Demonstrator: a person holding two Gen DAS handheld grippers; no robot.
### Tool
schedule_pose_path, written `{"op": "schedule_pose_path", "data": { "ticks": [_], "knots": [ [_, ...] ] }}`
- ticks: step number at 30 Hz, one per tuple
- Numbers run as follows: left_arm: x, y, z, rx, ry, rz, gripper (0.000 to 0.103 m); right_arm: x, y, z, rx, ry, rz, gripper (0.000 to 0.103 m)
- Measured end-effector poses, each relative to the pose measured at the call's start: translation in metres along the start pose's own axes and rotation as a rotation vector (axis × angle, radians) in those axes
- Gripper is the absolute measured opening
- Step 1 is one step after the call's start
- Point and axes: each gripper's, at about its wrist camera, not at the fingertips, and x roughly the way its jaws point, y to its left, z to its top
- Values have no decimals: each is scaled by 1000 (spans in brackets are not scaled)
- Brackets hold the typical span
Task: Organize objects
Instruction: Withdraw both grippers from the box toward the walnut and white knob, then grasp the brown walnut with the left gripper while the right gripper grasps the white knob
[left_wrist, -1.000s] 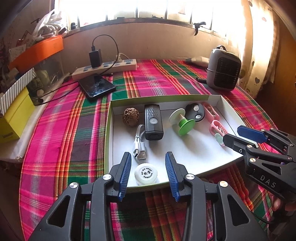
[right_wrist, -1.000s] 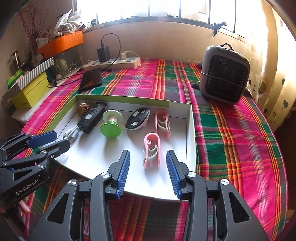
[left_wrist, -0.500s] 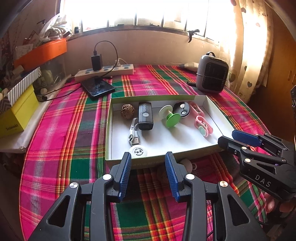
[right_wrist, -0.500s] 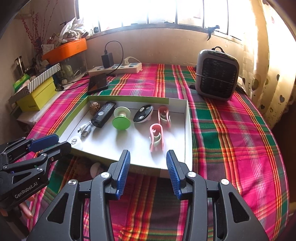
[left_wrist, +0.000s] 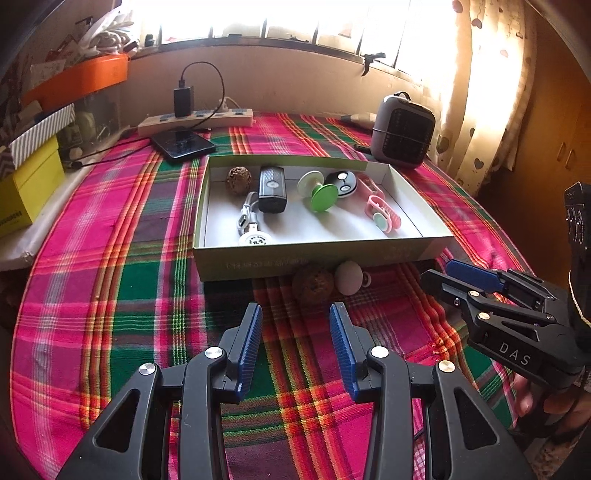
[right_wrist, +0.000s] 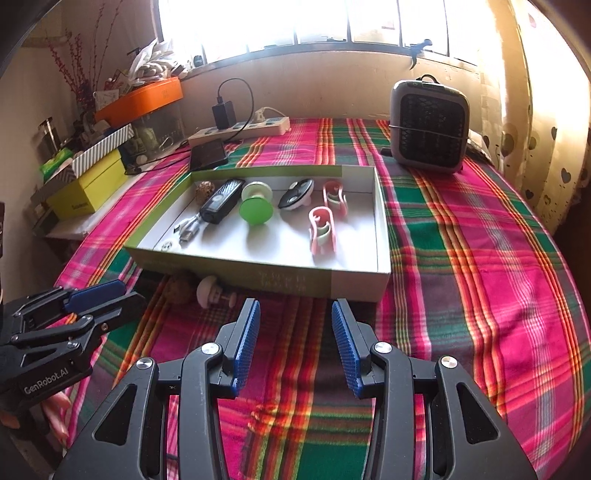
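A shallow white box with green sides (left_wrist: 317, 258) (right_wrist: 317, 278) sits mid-table holding a walnut (left_wrist: 238, 180), a black device (left_wrist: 271, 188), a USB cable (left_wrist: 245, 218), a white round tin (left_wrist: 253, 240), a green spool (left_wrist: 321, 192), a black fob (left_wrist: 345, 182) and two pink clips (left_wrist: 382, 216). Outside the box's near wall lie a second walnut (left_wrist: 314, 284) (right_wrist: 179, 288) and a white spool (left_wrist: 349, 277) (right_wrist: 214, 290). My left gripper (left_wrist: 295, 347) is open and empty, just short of them. My right gripper (right_wrist: 295, 343) is open and empty, in front of the box.
A grey heater (right_wrist: 428, 127) stands at the back right. A power strip with charger (left_wrist: 195, 118) and a black phone (left_wrist: 183, 144) lie at the back. Yellow and orange boxes (left_wrist: 26, 184) crowd the left edge. The plaid cloth (right_wrist: 480, 258) covers the table.
Both grippers have pulled back from over the box towards the near edge. The walnut and white spool outside the box have come into view.
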Motion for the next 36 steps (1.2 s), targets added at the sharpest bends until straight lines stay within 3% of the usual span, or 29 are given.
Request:
{"op": "schedule_pose_path", "data": {
  "ticks": [7,23,36],
  "knots": [
    [8,-8,-1,9,19,-14,36,2,-2,-8,7,12,15,42],
    [29,-17,17,51,33,32,36,7,-3,-13,2,41,25,42],
    [43,-12,19,20,65,54,36,9,-1,-12,-10,54,27,42]
  ]
}}
